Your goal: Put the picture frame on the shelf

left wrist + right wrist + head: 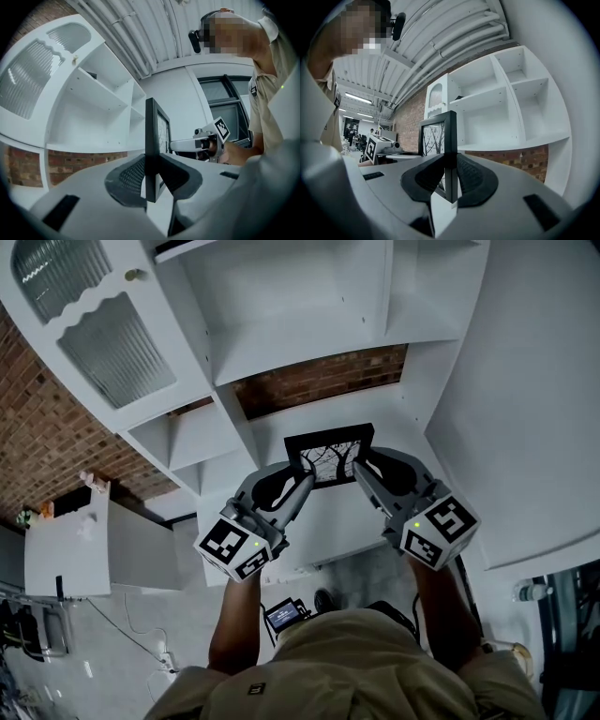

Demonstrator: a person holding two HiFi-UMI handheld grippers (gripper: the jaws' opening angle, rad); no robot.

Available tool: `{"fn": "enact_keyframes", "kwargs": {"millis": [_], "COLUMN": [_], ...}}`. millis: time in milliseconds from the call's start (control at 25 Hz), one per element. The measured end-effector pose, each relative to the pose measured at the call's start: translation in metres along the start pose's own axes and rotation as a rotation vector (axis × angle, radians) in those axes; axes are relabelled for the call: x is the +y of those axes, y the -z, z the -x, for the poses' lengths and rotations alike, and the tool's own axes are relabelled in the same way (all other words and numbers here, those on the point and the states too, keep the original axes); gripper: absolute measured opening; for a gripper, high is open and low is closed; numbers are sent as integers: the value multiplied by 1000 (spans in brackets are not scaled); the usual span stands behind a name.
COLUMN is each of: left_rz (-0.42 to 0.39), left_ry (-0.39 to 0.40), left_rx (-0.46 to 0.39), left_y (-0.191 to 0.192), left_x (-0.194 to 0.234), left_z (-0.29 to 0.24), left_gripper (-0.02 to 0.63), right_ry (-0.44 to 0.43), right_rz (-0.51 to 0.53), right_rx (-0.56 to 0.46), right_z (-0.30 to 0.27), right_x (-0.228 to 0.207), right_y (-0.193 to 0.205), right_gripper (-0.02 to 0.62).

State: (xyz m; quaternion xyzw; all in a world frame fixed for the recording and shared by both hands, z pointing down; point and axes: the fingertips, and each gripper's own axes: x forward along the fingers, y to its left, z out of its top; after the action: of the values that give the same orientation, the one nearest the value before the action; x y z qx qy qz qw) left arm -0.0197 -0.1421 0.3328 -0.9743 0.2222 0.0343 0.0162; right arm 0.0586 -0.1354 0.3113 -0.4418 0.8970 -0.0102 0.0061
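While both grippers clamp the black picture frame (328, 454) by its side edges, left gripper (302, 476) on one edge and right gripper (364, 471) on the other, it stands upright before the white shelf unit (309, 296), over that unit's lower ledge (267, 442). Placement is judged unfinished: contact with the ledge cannot be confirmed, and release remains.
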Motion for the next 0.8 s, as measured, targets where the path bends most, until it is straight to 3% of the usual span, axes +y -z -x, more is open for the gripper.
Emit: {"fn": "enact_keyframes", "kwargs": {"millis": [440, 800], "left_rz": [8, -39], "left_ry": [-58, -138], "left_rx": [4, 11], "left_y": [-22, -29], "left_x": [127, 161], "left_z": [-53, -67], "left_gripper": [92, 94], "right_ry": [-20, -88], "right_rz": [9, 15], "right_rx": [-4, -31], "right_z": [-115, -148], "right_x": [-76, -99], "right_y": [-31, -38], "right_gripper": [78, 78]}}
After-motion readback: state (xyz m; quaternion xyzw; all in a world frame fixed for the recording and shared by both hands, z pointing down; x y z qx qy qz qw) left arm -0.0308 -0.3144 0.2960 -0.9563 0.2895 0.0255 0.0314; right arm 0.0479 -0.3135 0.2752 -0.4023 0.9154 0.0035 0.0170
